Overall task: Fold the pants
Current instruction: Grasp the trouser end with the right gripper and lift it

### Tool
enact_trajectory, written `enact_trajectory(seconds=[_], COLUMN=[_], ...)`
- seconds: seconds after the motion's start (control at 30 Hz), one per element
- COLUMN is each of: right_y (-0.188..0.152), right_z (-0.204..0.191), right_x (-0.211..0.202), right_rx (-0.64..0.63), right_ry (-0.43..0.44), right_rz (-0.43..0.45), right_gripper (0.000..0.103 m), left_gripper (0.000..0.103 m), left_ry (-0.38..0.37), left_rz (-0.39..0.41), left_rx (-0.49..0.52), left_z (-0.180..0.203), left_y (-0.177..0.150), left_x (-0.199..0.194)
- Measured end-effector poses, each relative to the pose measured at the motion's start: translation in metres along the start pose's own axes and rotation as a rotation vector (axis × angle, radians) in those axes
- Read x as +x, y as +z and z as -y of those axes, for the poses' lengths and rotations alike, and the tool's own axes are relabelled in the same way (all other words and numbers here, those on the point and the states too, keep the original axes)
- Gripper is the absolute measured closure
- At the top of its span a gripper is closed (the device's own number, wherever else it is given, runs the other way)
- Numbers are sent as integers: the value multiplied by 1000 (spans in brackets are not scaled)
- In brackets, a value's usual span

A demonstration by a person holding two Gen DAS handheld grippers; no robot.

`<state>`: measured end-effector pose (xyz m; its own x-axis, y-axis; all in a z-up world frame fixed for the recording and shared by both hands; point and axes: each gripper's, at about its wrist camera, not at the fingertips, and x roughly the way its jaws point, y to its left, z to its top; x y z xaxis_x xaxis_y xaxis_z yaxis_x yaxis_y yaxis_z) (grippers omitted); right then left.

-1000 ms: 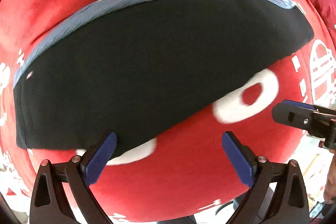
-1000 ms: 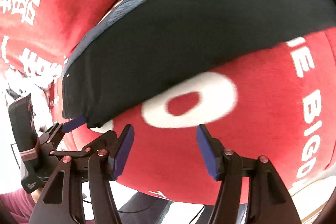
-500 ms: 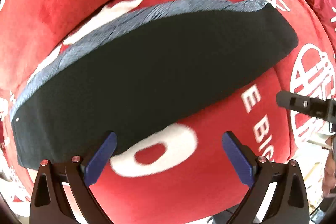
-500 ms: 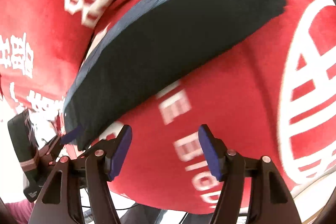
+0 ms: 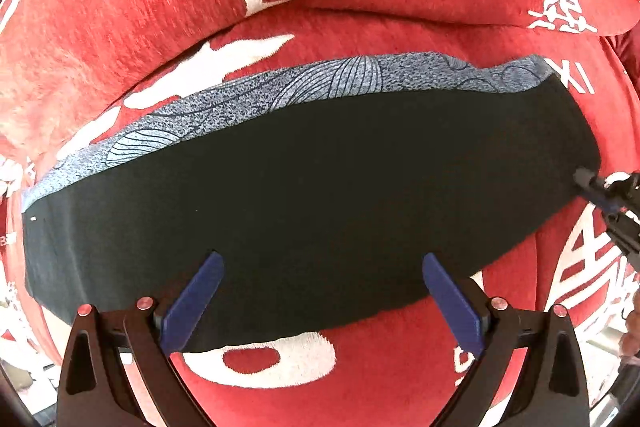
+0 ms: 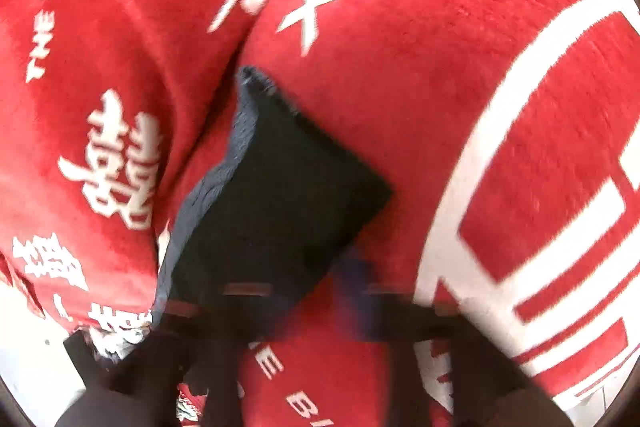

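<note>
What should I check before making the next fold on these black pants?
1. Left gripper open: ok, jaws stand wide above the pants.
2. Right gripper at the pants' end: ok, its tip meets the right end in the left wrist view.
3. Right gripper holding fabric: cannot tell. Its jaws have just closed, but the right wrist view is too blurred to show cloth between them.
4. Pants lying flat: ok, smooth, with the grey patterned layer showing along the far edge.
5. Red blanket smooth underneath: not ok, a fold rises beyond the pants' far edge.
</note>
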<state>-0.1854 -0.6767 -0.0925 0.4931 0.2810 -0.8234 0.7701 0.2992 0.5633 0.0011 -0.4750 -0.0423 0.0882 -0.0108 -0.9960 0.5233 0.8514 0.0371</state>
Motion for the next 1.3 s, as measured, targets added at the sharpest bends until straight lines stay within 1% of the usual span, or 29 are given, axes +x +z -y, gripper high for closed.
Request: enact_trajectory(seconds=[0.03, 0.1, 0.13, 0.2, 0.27, 0.3, 0.33, 0.37, 0.4, 0.47, 0.5, 0.63, 0.7, 0.73, 0.8, 0.87, 0.9, 0.93, 0.97, 1.0, 1.03, 1.1, 1.17, 1.23, 1.27, 1.3], right_y=[2, 0, -1, -2, -4, -7, -11, -14, -18, -21, -22, -18, -14, -13, -9, -4, -2, 2, 4, 5, 5, 1, -4, -8, -10, -13], right_z=[-4, -14, -13, -2, 13, 18, 22, 24, 27, 28, 29, 33, 26, 24, 14, 8, 5, 2, 0, -3, -7, -20, -35, -49, -55, -62], right_x=[-5, -6, -5, -1, -1, -3, -6, -6, -5, -2, 1, 14, 24, 26, 34, 43, 47, 52, 53, 52, 46, 35, 21, 12, 9, 6], right_rx=[-25, -102, -121, -74, 0, 18, 19, 17, 18, 22, 26, 25, 9, -3, -17, 11, 28, 52, 62, 63, 38, -45, -119, -172, -195, -220], right_ry=[14, -11, -28, -41, 41, 79, 101, 117, 135, 155, 169, 228, 280, 292, 298, 305, 305, 299, 290, 297, 296, 279, 276, 277, 276, 277], right_rz=[16, 23, 17, -30, -66, -70, -72, -77, -85, -97, -97, -65, -48, -40, -28, -25, -27, -31, -33, -28, -21, -6, 7, 18, 22, 24], right_gripper=[97, 97, 97, 91, 88, 79, 74, 65, 58, 56, 56, 56, 56, 56, 56, 56, 56, 58, 81, 90, 90, 90, 90, 90, 90, 90], left_gripper=[2, 2, 2, 2, 2, 2, 1, 1, 1, 1, 1, 1, 1, 1, 1, 1, 10, 16, 16, 16, 16, 16, 16, 16, 16, 10], left_ry=[4, 18, 23, 39, 30, 22, 19, 18, 18, 15, 11, -25, -45, -51, -58, -56, -56, -41, -22, 6, 29, 55, 92, 143, 152, 157], left_rz=[3, -4, -15, -37, -51, -52, -49, -45, -42, -35, -32, -23, -23, -23, -31, -44, -36, -8, 19, 62, 107, 149, 157, 166, 129, 118], left_rx=[4, 13, 13, 1, -17, -32, -38, -39, -36, -34, -35, -51, -58, -55, -45, -54, -64, -76, -80, -90, -103, -113, -112, -107, -94, -90], left_z=[4, 9, 11, 11, 8, 6, 6, 6, 6, 6, 10, 3, -4, -12, -14, -21, -21, -21, -20, -20, -20, -17, -11, -6, -4, -1], left_y=[4, 8, 9, 8, 7, 7, 6, 6, 6, 6, -4, -8, -16, -19, -19, -14, -12, -8, -3, 3, 10, 28, 41, 52, 56, 59], left_x=[-1, 3, 9, 18, 24, 25, 26, 27, 27, 28, 25, 31, 36, 39, 42, 39, 36, 29, 25, 17, 12, 12, 19, 35, 50, 61])
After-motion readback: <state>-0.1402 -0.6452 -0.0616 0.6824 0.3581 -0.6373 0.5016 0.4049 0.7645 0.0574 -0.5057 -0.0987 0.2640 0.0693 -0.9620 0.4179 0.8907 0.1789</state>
